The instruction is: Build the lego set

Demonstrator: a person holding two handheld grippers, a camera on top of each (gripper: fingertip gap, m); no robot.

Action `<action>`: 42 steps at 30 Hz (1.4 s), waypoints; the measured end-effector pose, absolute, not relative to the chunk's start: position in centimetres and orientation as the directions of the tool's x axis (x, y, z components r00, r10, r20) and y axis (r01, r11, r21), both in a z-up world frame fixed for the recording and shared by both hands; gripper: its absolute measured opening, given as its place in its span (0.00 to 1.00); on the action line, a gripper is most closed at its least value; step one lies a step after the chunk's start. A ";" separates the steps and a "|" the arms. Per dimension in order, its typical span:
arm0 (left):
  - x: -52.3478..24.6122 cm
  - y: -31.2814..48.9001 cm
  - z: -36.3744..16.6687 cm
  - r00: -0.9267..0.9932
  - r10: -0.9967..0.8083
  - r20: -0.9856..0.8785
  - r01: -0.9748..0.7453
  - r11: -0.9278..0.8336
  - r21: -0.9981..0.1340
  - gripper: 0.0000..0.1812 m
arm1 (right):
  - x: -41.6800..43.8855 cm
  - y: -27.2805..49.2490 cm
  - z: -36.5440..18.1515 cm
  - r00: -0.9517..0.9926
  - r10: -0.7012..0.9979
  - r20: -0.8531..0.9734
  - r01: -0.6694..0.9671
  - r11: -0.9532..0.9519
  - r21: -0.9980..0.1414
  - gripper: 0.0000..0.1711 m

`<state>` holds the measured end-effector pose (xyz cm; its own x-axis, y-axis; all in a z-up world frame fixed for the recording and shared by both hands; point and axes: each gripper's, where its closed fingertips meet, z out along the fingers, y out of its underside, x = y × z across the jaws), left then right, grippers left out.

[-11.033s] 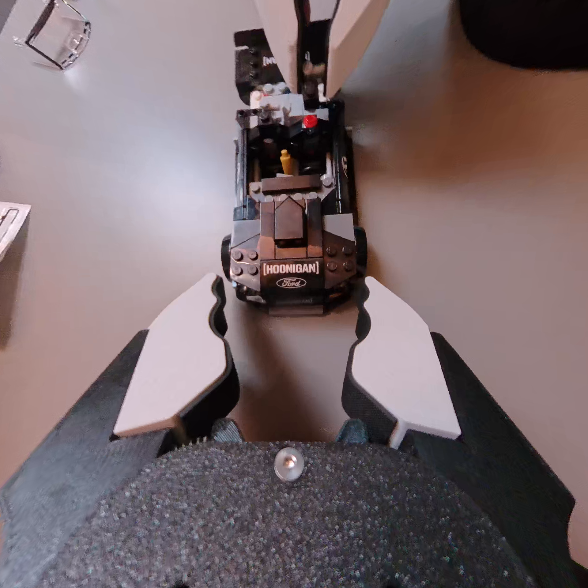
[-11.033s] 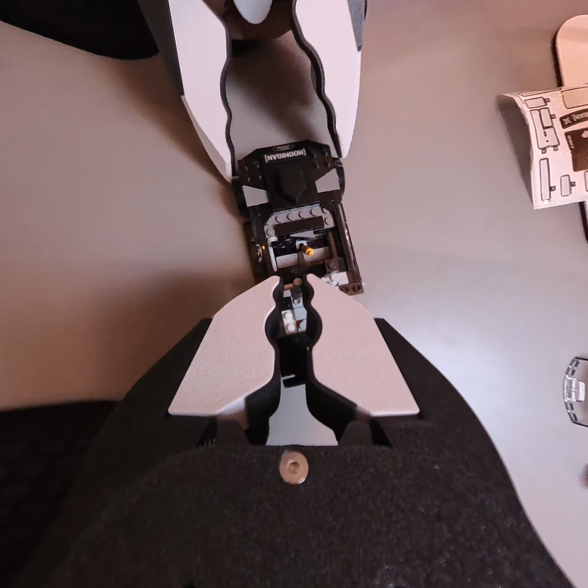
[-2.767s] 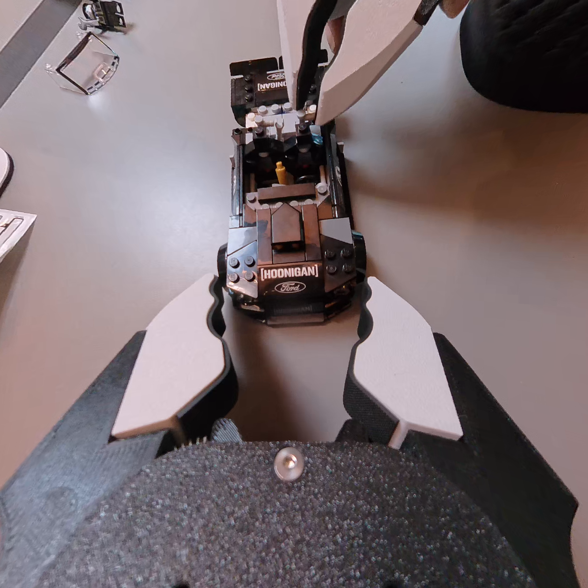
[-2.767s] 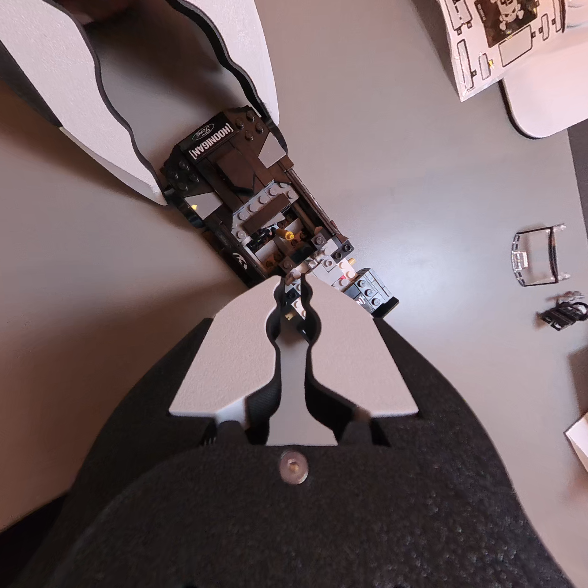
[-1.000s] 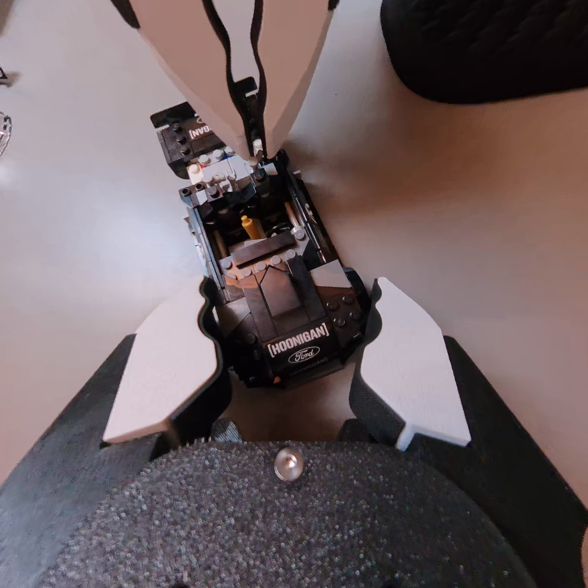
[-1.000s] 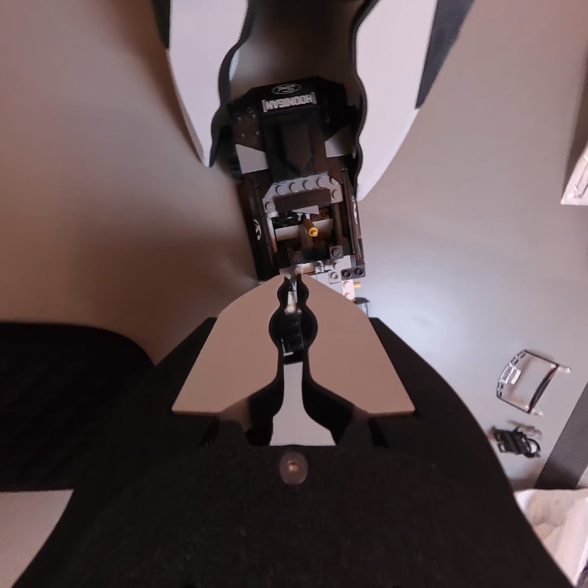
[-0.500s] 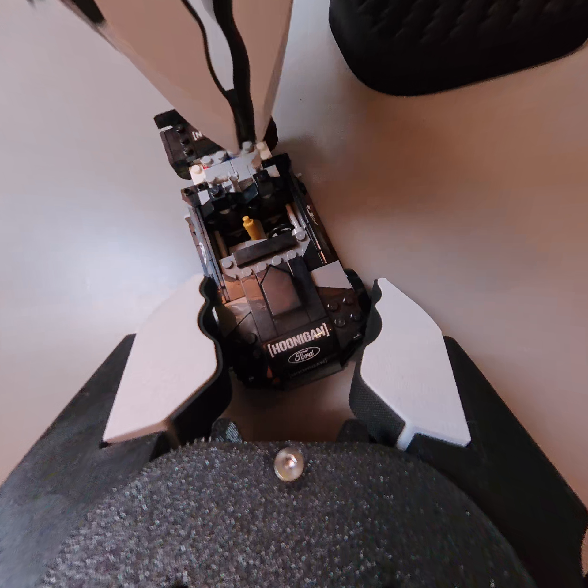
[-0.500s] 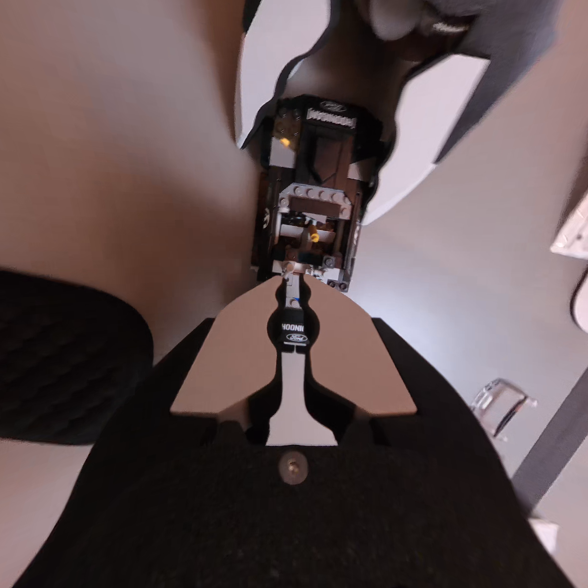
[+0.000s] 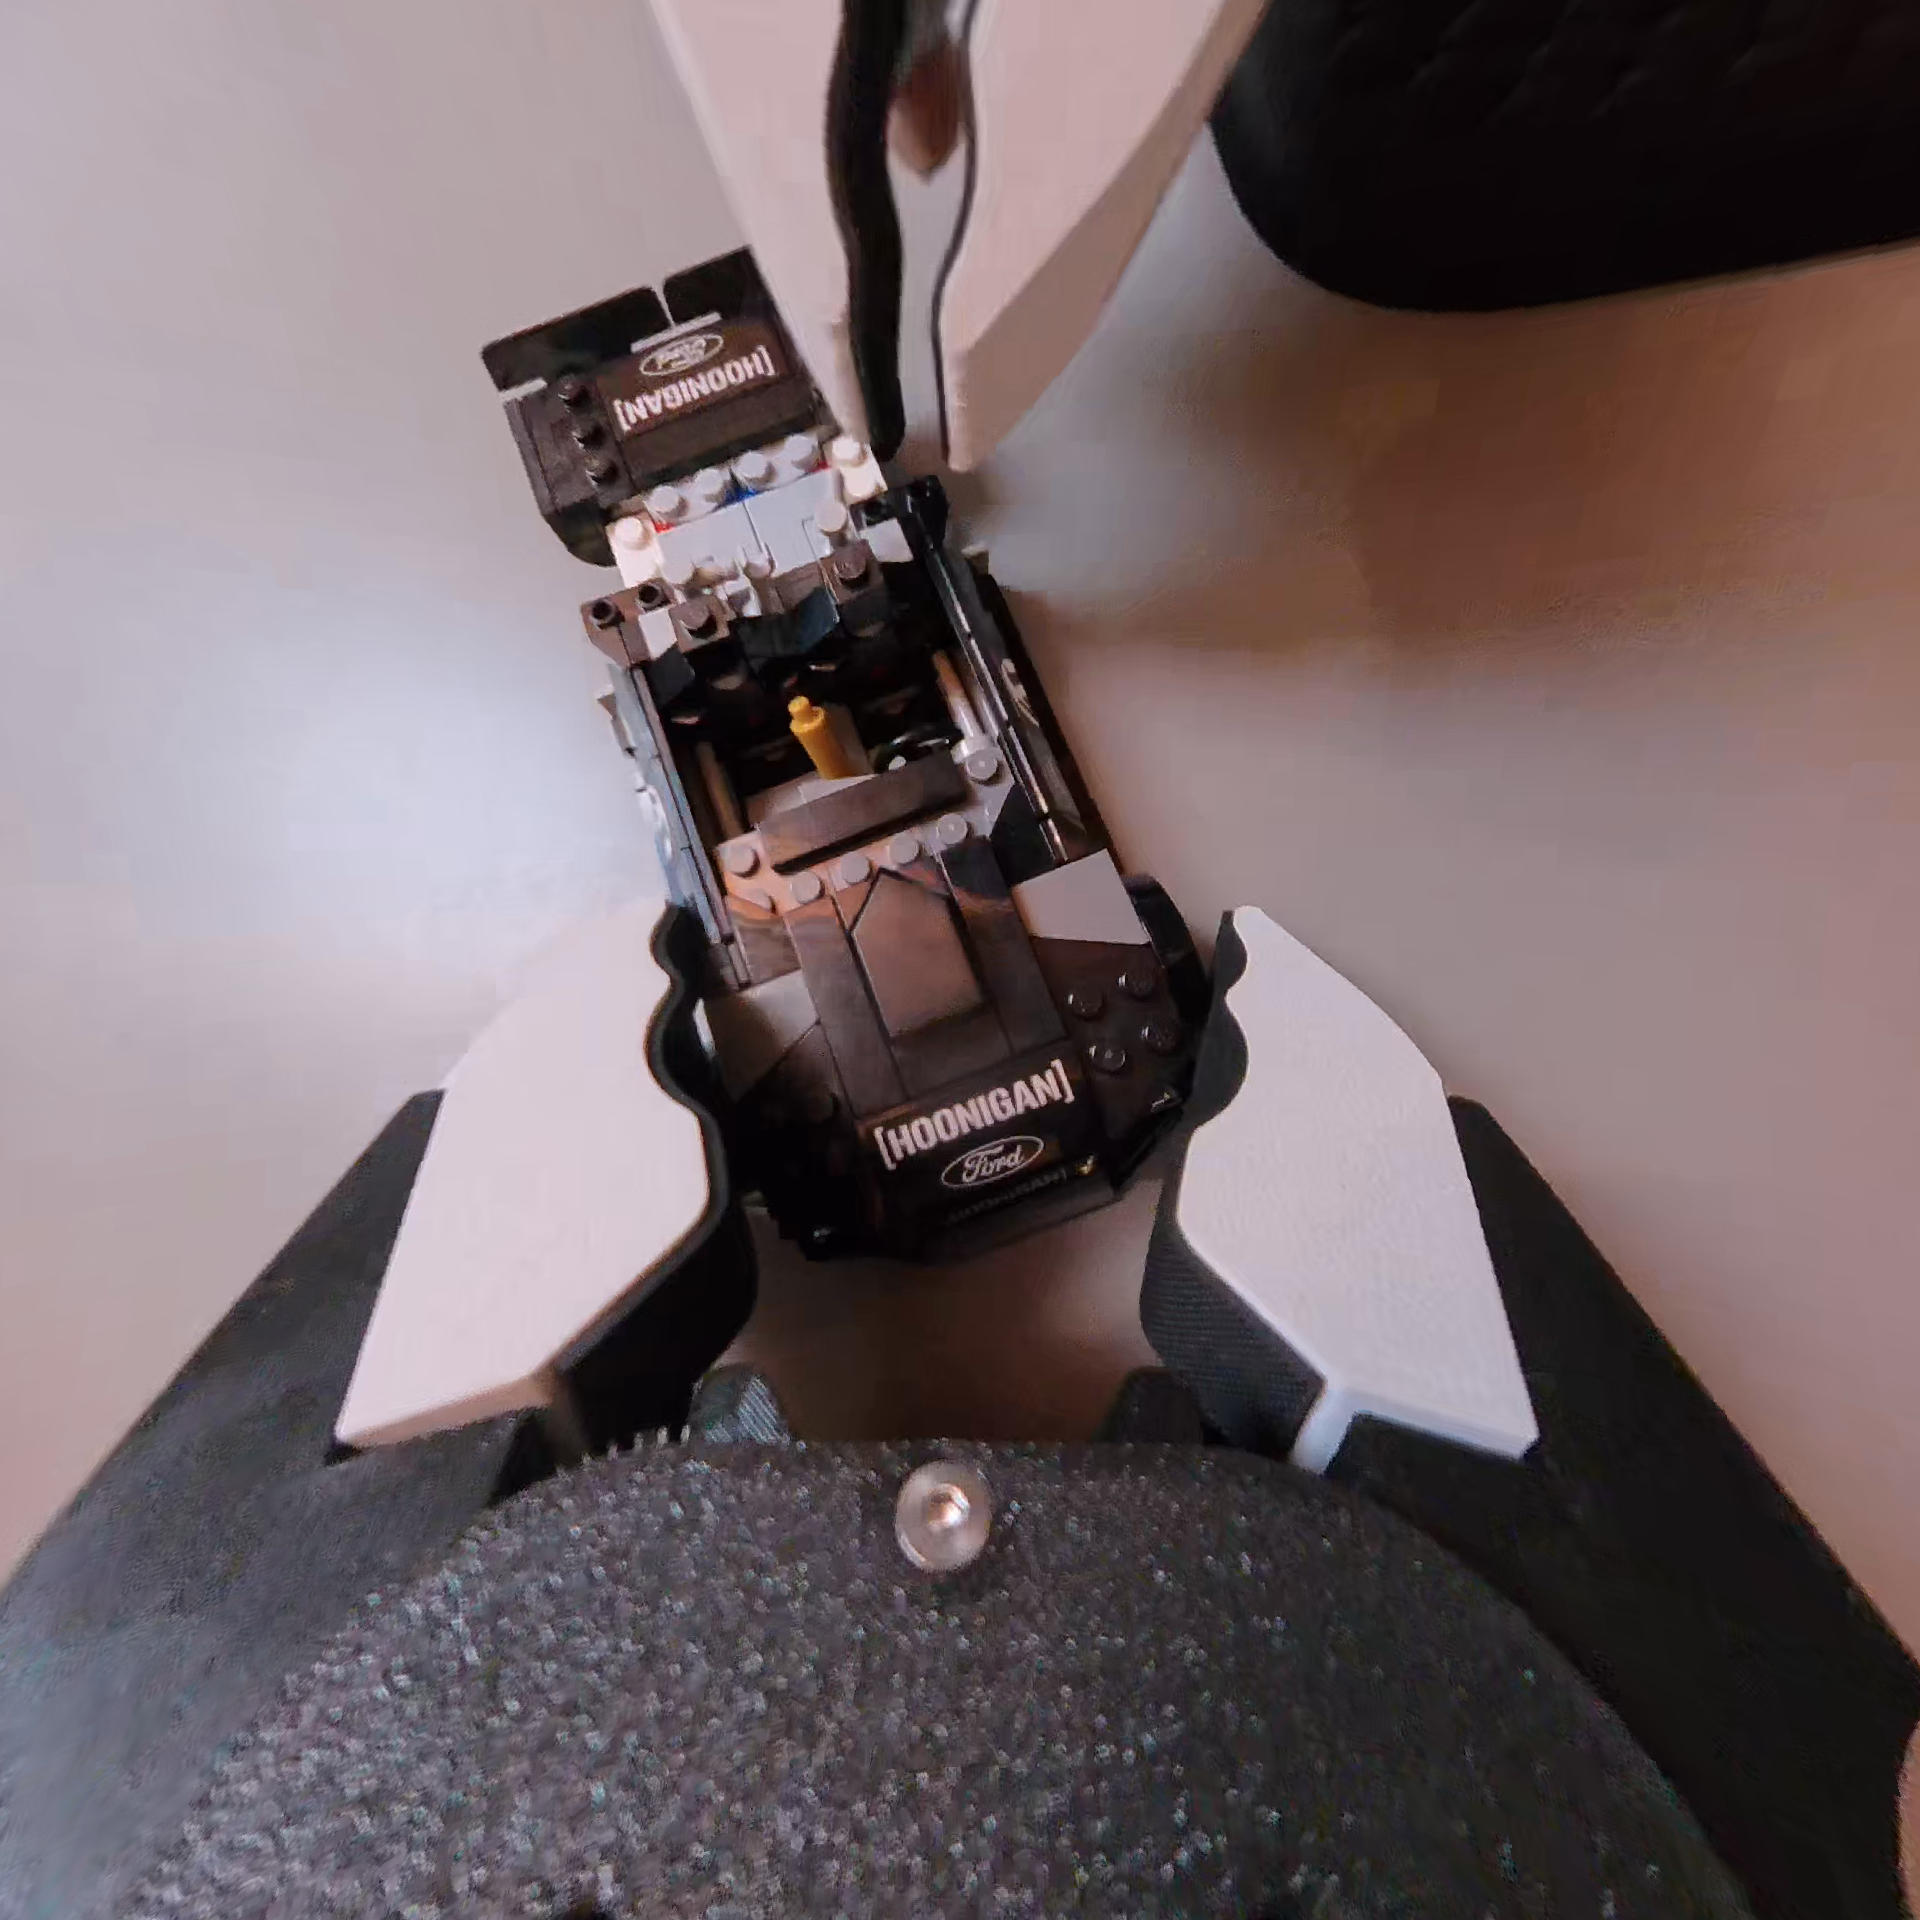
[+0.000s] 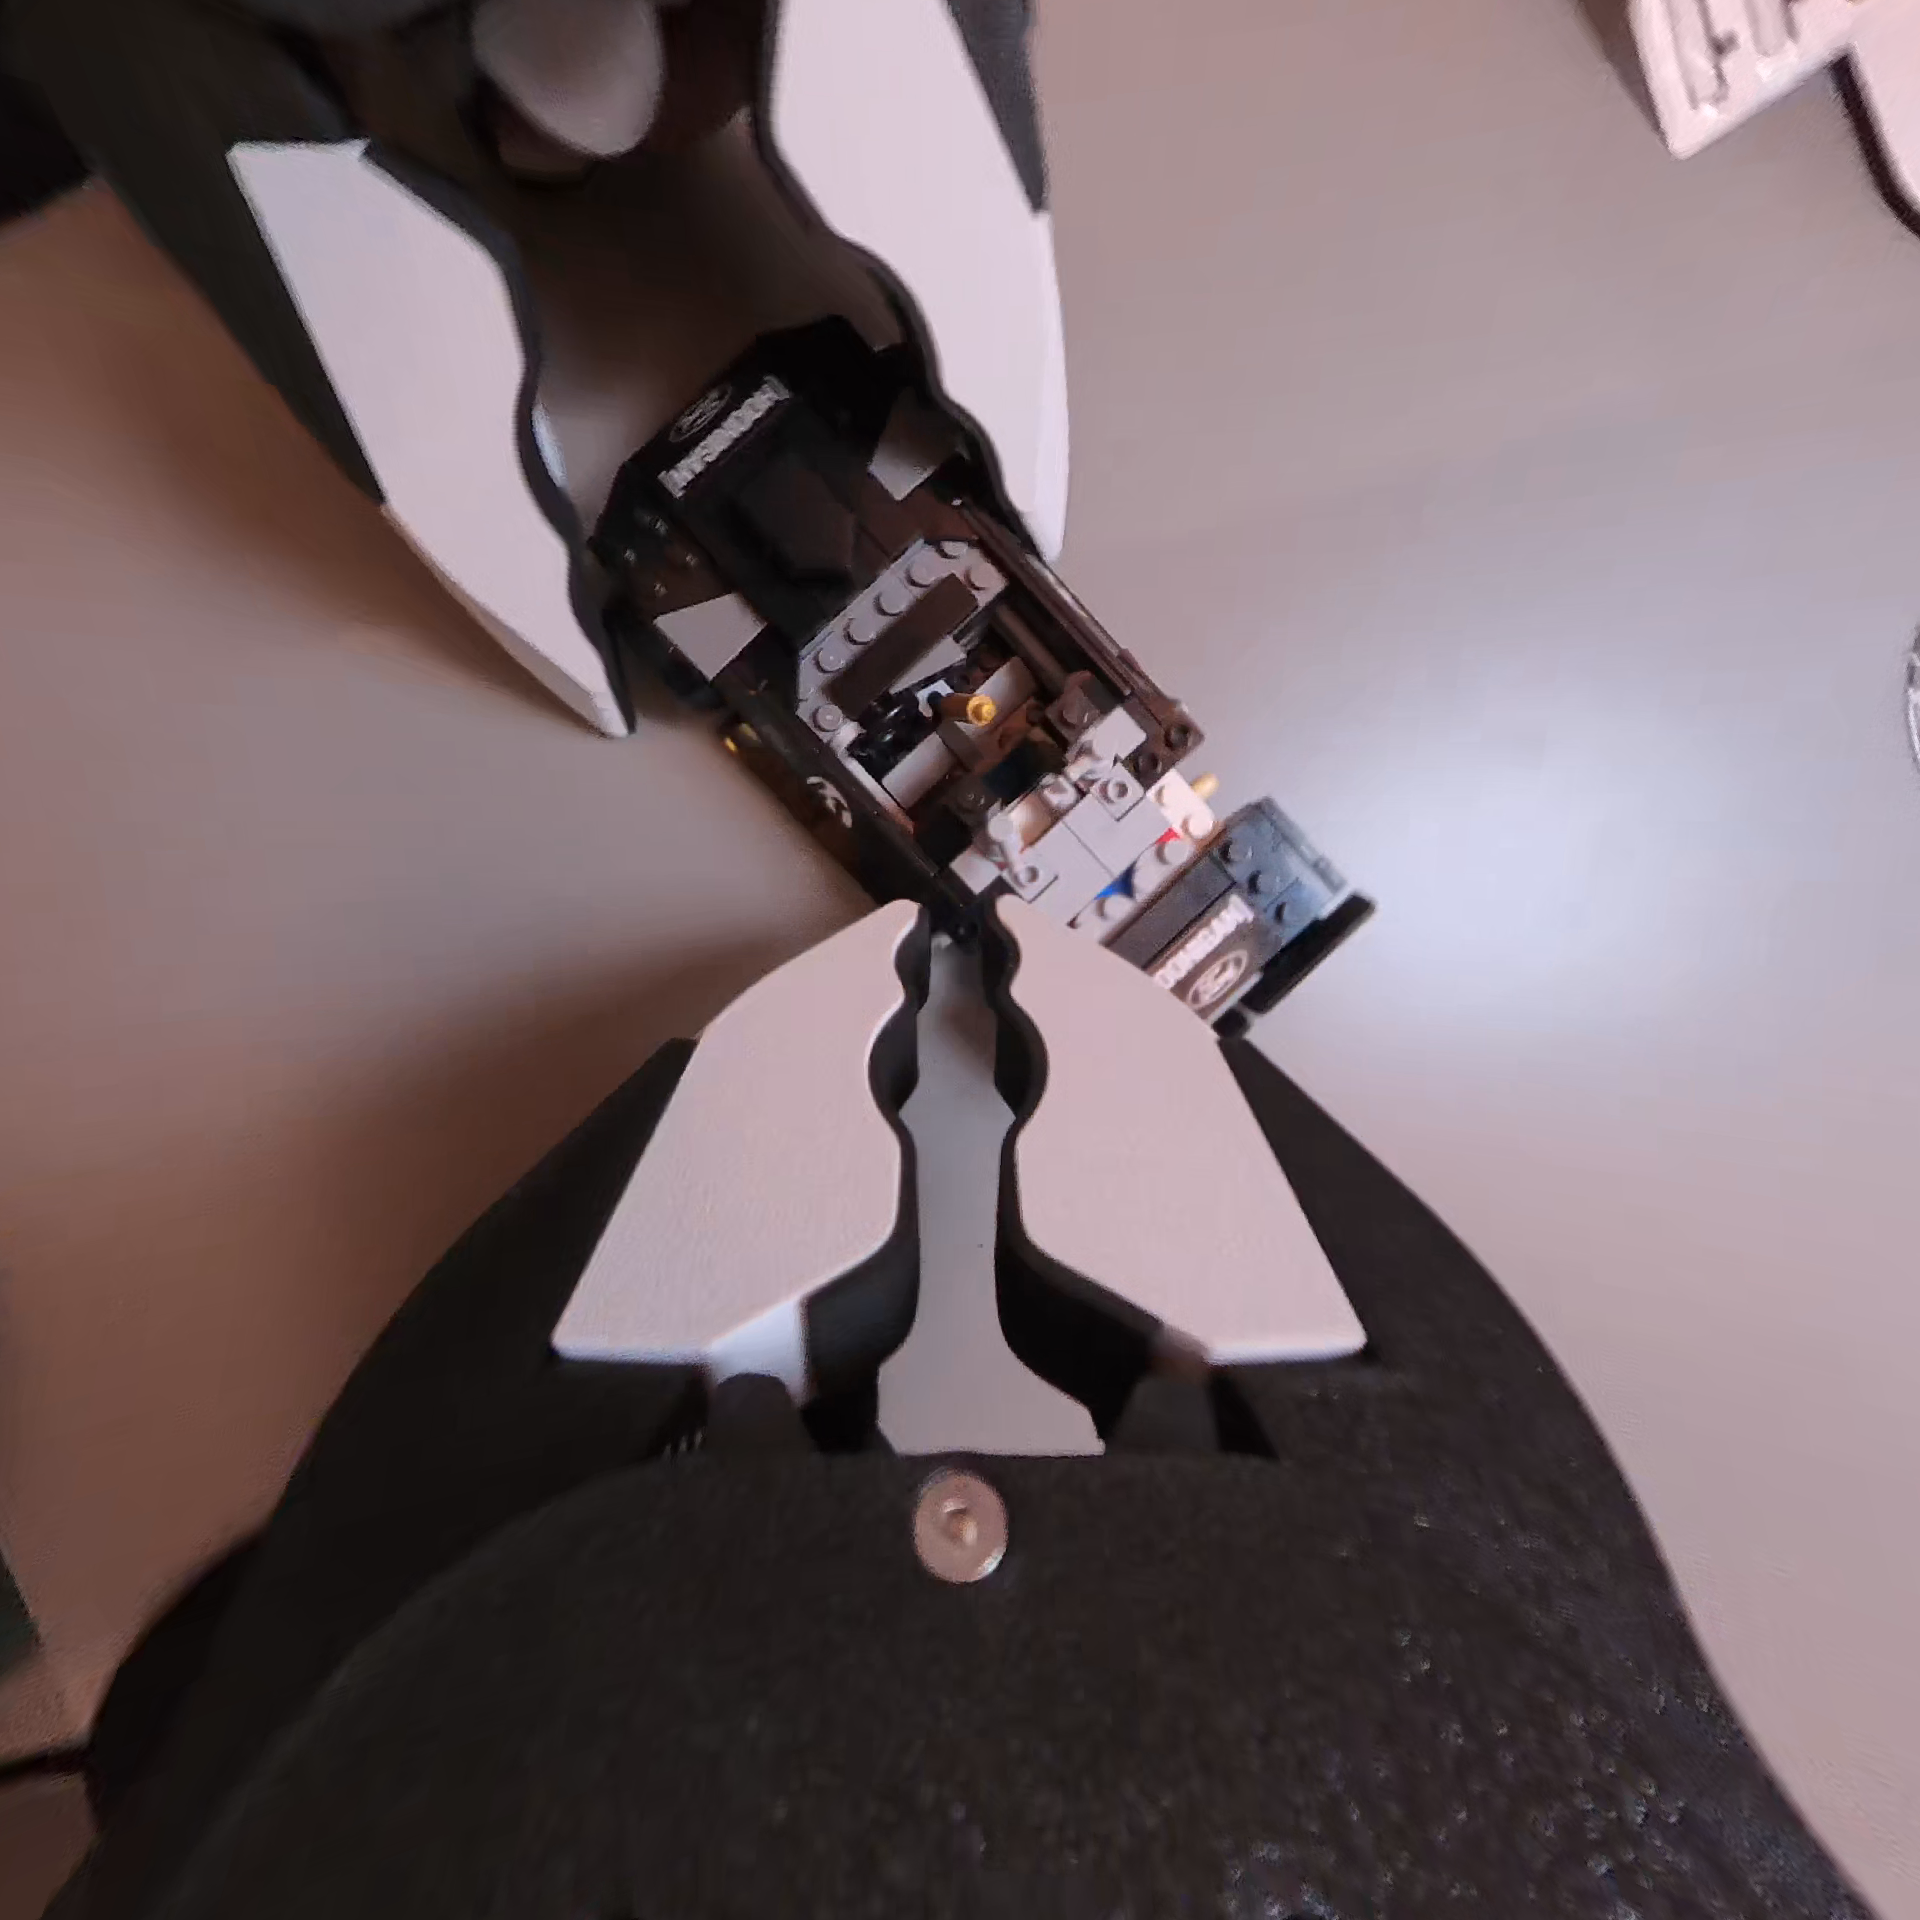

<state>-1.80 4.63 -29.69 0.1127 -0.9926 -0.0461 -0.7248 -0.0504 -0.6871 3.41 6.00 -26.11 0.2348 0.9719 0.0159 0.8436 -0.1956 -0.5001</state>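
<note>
What changed: half a second back the right tool point(image 10: 956, 920) had its tips over the rear middle of the lego car point(image 9: 894, 831), with a printed black tile showing in the gap between its fingers. Now the gap shows only bare bench point(image 10: 312, 727) and the tips sit at the rear corner of the car instead.

Meaning: my guess is the rear piece is seated, since the printed rear block point(image 9: 681, 416) sits butted against the grey studded row. So this sub-step looks done and the next part is due.

Left tool: the left tool point(image 9: 940, 1091) is fairly wide, fingers hugging both sides of the car's nose, right between its tips. Looks like it's bracing it; actual squeeze is hard to judge.

Right tool: narrow, nearly closed. A tiny dark bit sits right at the tips; can't tell if it's pinched or just the car's edge.

Hard to see: the car's wheels are mostly hidden, and a sheet point(image 10: 1766, 73) at the far-right corner is cut off and blurry.

Also: a dark cushion-like thing point(image 9: 1610, 135) sits beyond the car to the right, cropped.
</note>
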 end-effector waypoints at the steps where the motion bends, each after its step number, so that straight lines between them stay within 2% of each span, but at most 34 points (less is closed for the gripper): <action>1: -1.8 4.6 -29.7 0.139 -0.989 -0.045 -0.729 -0.072 -0.681 0.51 | 3.4 5.9 -26.2 0.277 0.961 0.015 0.826 -0.230 -0.516 0.06; 6: -1.6 4.4 -29.7 0.260 -0.965 -0.045 -0.719 -0.162 -0.676 0.51 | 2.5 5.8 -26.1 0.455 0.888 -0.069 0.677 -0.395 -0.621 0.11; 9: -1.4 4.0 -29.7 0.302 -0.952 -0.048 -0.701 -0.188 -0.688 0.51 | 2.2 6.0 -26.1 0.517 0.852 -0.087 0.637 -0.450 -0.626 0.14; 25: -1.3 3.8 -29.7 0.331 -0.942 -0.051 -0.689 -0.204 -0.696 0.51 | 2.2 6.1 -26.3 0.538 0.840 -0.075 0.652 -0.470 -0.595 0.16; 42: -1.4 3.8 -29.7 0.299 -0.953 -0.054 -0.688 -0.176 -0.704 0.52 | 2.3 6.1 -26.4 0.451 0.890 -0.066 0.707 -0.401 -0.583 0.15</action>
